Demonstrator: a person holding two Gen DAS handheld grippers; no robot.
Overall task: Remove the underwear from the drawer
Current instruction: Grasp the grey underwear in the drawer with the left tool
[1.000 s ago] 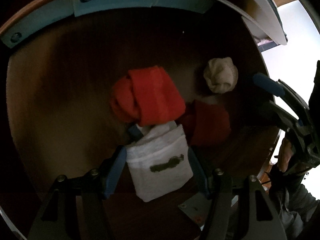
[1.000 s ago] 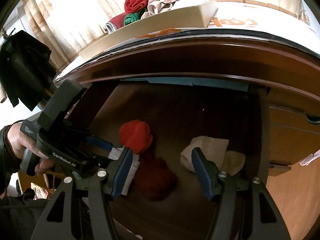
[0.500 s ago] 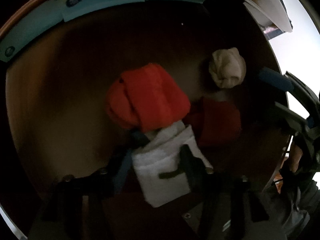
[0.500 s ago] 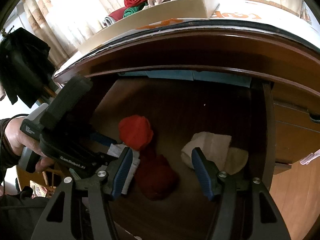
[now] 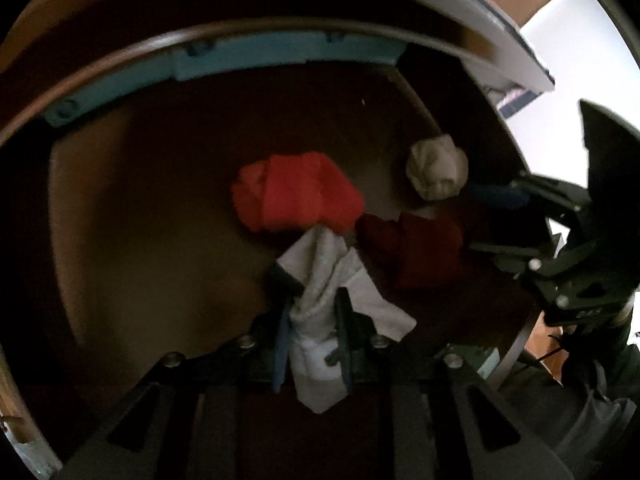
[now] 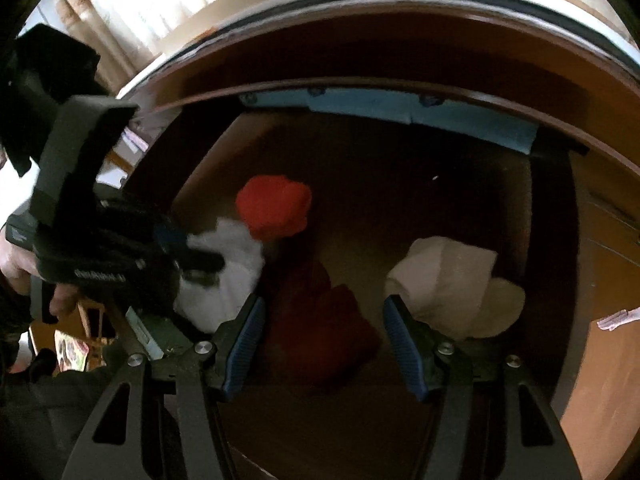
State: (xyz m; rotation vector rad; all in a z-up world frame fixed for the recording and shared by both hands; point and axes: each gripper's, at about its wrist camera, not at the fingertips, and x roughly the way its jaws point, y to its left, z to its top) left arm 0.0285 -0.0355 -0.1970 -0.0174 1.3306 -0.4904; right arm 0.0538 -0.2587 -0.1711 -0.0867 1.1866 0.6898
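In the open wooden drawer lie a bright red roll, a dark red piece and a beige ball. My left gripper is closing its jaws on a white underwear piece, which is bunched between the pads and hangs from them. The right wrist view shows that same white underwear piece in the left gripper. My right gripper stands open above the dark red piece, with the beige bundle just right of its right finger.
A blue strip runs along the drawer's back under the dresser top. Pale curtains hang beyond the dresser. A person's hand holds the left gripper's handle at the drawer's left side. The right gripper's body fills the drawer's right edge.
The left jaws closed on the white underwear, crumpling it, and pulled it up and back from the red roll. The right gripper sank lower over the dark red piece.
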